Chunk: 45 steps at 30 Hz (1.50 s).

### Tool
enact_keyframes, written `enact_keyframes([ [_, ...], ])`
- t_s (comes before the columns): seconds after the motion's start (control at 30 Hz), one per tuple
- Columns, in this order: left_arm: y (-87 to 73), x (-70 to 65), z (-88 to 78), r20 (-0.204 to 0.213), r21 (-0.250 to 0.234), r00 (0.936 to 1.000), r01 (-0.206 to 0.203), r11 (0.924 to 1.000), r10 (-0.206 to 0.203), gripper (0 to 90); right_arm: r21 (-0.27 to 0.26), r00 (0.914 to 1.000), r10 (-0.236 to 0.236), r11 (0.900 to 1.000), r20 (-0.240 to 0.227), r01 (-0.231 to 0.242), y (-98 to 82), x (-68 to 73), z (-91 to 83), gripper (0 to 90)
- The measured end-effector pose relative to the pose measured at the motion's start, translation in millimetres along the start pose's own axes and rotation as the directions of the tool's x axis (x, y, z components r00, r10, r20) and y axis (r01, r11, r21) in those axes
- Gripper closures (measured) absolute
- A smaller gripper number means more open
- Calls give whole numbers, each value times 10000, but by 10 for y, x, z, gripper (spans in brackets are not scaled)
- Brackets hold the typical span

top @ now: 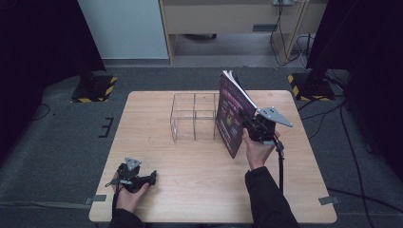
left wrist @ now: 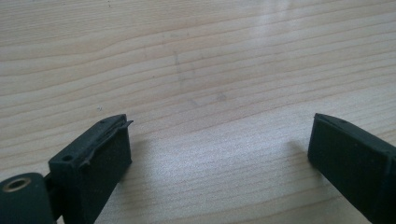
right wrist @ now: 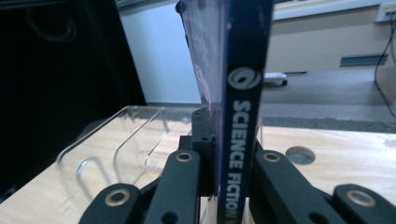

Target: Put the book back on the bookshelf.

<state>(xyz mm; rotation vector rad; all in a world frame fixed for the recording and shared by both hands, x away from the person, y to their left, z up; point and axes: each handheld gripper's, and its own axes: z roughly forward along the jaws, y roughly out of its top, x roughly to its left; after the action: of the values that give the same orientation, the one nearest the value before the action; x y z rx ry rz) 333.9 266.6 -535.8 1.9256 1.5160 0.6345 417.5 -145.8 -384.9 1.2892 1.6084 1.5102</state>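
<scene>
A: Where the table (top: 190,190) nears its 7 o'clock corner, what do you see?

B: One left gripper (top: 151,177), held in a hand (top: 129,195) and lying low on the wood. In the left gripper view its jaws stand wide apart over bare grain, nothing between them, so it is released.

A: Any writing there?

B: None. Only faint scuff marks on the wood.

A: Moving toward the middle?

B: One clear rack (top: 194,116), at about 12 o'clock from the table's centre. I count two open bays and part of a third, which runs behind the book. In the right gripper view the rack (right wrist: 116,140) shows as curved clear walls at 9 o'clock of the jaws.

A: And the book?

B: One book (top: 233,114), purple-covered, standing on edge and tilted, its lower corner near the table. It is just beside the rack's right end; I cannot tell whether they touch. The cover carries print too small to read from above.

A: Can the spine be read?

B: Yes. In the right gripper view the book (right wrist: 243,93) shows a round white logo, and under it "SCIENCE FICTION" in white capitals running down a dark spine.

A: The right gripper?

B: One right gripper (top: 248,124), at about 2 o'clock, held by a hand (top: 256,151) with a dark sleeve (top: 268,199). Its jaws press the spine from both sides, clenched on the book.
</scene>
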Motion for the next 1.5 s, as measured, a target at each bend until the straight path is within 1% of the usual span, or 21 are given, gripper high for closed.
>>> enact_keyframes([
  [0.07, 0, 0, 1, 2, -3, 10000, 2, 10000, -2, 51, -102, 9996, -79, 9999, 257, 81, -5, -15, 115, 844],
  [0.13, 0, 1, 0, -1, -2, 10000, -12, 10000, 12, 51, -107, 9994, -105, 9999, 332, 109, -10, -17, 144, 844],
  [0.17, 0, 1, 0, 2, -1, 10000, -12, 10000, 12, 51, -168, 9984, -172, 9997, 537, 181, -31, -24, 223, 844],
  [0.3, 0, 1, 1, 2, -8, 10000, -10, 10000, 10, 50, -266, 9970, -188, 9994, 756, 209, -73, -24, 296, 844],
  [0.37, 0, 1, 1, 4, -8, 10000, -7, 10000, 7, 51, -297, 9954, -301, 9990, 915, 330, -109, -10, 348, 843],
  [0.43, 0, 1, 1, 3, -6, 10000, -11, 10000, 11, 50, -312, 9947, -321, 9989, 978, 353, -141, 0, 369, 843],
  [0.5, 0, 1, 1, 5, -7, 10000, -9, 10000, 9, 50, -312, 9944, -341, 9988, 1003, 374, -156, 6, 372, 843],
  [0.53, 0, 1, 1, 4, -7, 10000, -9, 10000, 9, 50, -390, 9940, -362, 9984, 1036, 405, -203, 14, 375, 843],
  [0.57, 0, 1, 1, 4, -7, 10000, -9, 10000, 9, 50, -422, 9943, -316, 9985, 1019, 361, -212, 15, 368, 842],
  [0.67, 0, 1, 1, 4, -8, 10000, -9, 10000, 9, 50, -403, 9942, -344, 9984, 1021, 387, -219, 16, 360, 841],
  [0.73, 0, 1, 1, 4, -7, 10000, -10, 10000, 10, 50, -357, 9930, -403, 9984, 1112, 445, -220, 26, 355, 836],
  [0.77, 0, 1, 1, 2, -7, 10000, -11, 10000, 11, 50, -316, 9915, -505, 9980, 1196, 547, -221, 35, 349, 824],
  [0.8, 0, 1, 1, 4, -7, 10000, -11, 10000, 11, 50, -316, 9915, -505, 9980, 1196, 547, -221, 35, 349, 824],
  [0.83, 0, 1, 1, 4, -8, 10000, -9, 10000, 9, 50, -305, 9915, -553, 9978, 1179, 593, -220, 36, 343, 803],
  [0.93, 0, 1, 1, 4, -5, 10000, -13, 10000, 13, 50, -288, 9920, -539, 9979, 1144, 575, -217, 36, 339, 785],
  [1.03, 0, 1, 1, 3, -5, 10000, -11, 10000, 11, 50, -193, 9920, -509, 9984, 1155, 535, -206, -2, 328, 763],
  [1.23, 0, 0, 1, 7, -7, 10000, 1, 10000, -1, 50, -186, 9920, -385, 9990, 1203, 410, -201, -73, 304, 762],
  [1.37, 0, 0, 1, 6, -6, 10000, 1, 10000, -1, 50, -182, 9920, -459, 9987, 1179, 484, -196, -83, 297, 758],
  [1.4, 0, 0, 1, 7, -7, 10000, 3, 10000, -3, 50, -213, 9917, -527, 9982, 1172, 555, -194, -80, 295, 747],
  [1.5, 0, -1, 1, 7, -11, 10000, 6, 10000, -6, 50, -212, 9916, -544, 9981, 1172, 572, -189, -79, 295, 729],
])
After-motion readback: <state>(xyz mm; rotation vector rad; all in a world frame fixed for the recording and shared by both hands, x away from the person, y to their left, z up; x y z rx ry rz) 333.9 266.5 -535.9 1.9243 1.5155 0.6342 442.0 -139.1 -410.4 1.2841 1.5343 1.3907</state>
